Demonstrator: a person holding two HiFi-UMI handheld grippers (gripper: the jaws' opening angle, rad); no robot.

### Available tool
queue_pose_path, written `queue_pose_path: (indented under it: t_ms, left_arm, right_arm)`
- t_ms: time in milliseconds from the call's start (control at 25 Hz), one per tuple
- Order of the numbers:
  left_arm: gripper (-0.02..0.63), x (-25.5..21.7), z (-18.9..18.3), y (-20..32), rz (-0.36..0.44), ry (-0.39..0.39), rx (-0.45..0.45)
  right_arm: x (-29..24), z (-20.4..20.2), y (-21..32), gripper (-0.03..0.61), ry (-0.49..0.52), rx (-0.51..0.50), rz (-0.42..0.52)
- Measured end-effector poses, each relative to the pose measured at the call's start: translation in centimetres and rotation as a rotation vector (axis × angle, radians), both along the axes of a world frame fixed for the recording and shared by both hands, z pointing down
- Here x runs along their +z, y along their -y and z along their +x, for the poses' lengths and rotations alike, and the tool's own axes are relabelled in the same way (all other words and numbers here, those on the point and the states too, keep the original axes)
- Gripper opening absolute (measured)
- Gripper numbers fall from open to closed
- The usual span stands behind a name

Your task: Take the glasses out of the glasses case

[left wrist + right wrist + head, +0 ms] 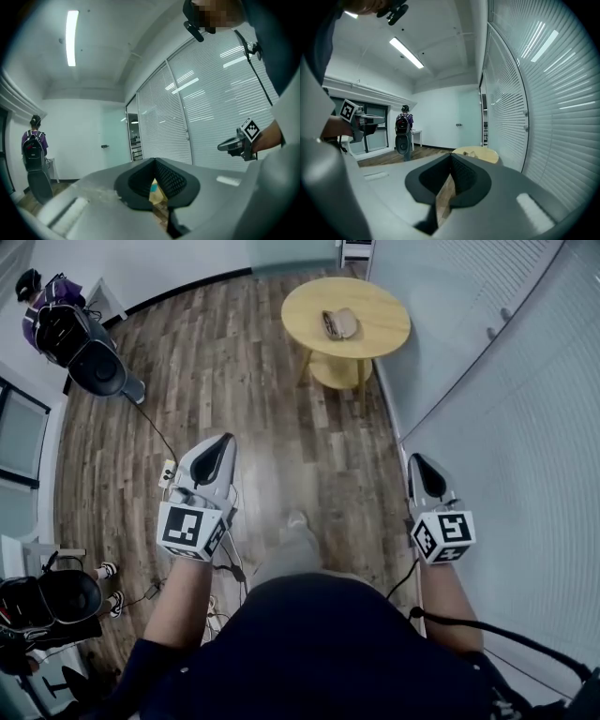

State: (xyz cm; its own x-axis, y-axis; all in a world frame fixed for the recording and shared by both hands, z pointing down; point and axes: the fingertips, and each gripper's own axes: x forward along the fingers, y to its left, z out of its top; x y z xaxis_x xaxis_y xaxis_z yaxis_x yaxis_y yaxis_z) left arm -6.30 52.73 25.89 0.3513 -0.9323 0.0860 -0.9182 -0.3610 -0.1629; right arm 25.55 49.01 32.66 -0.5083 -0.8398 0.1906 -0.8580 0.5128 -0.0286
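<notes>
A tan glasses case (338,323) lies on a round yellow table (375,334) at the far end of the room, and its lid looks open. Both grippers are held up over the wooden floor, well short of the table and pointing toward it. My left gripper (214,460) is shut with nothing in it; in its own view the black pads (171,180) meet at the tip, with a sliver of the yellow table (153,192) showing below. My right gripper (424,474) is shut and empty too, and its view shows the table (480,153) just past the jaws.
A wall of white blinds (506,409) runs close along the right. A person with a backpack (47,315) stands by a dark office chair (98,367) at the back left. Cables (155,432) trail over the floor, and another chair (47,601) sits at the lower left.
</notes>
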Motion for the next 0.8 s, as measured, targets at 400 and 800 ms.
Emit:
queue_pose_path:
  t_ms: [400,800]
  left_arm:
    - [0.006,-0.3,-6.4,14.4,-0.003,0.001,0.061]
    - [0.006,0.5,-8.5,22.3,-0.003,-0.036,0.101]
  right_arm:
    - [-0.6,-6.1,12.4,0.009,0.028,0.049,-0.029]
    - [0.0,-8.9,19.0,0.009,0.091,0.073,-0.060]
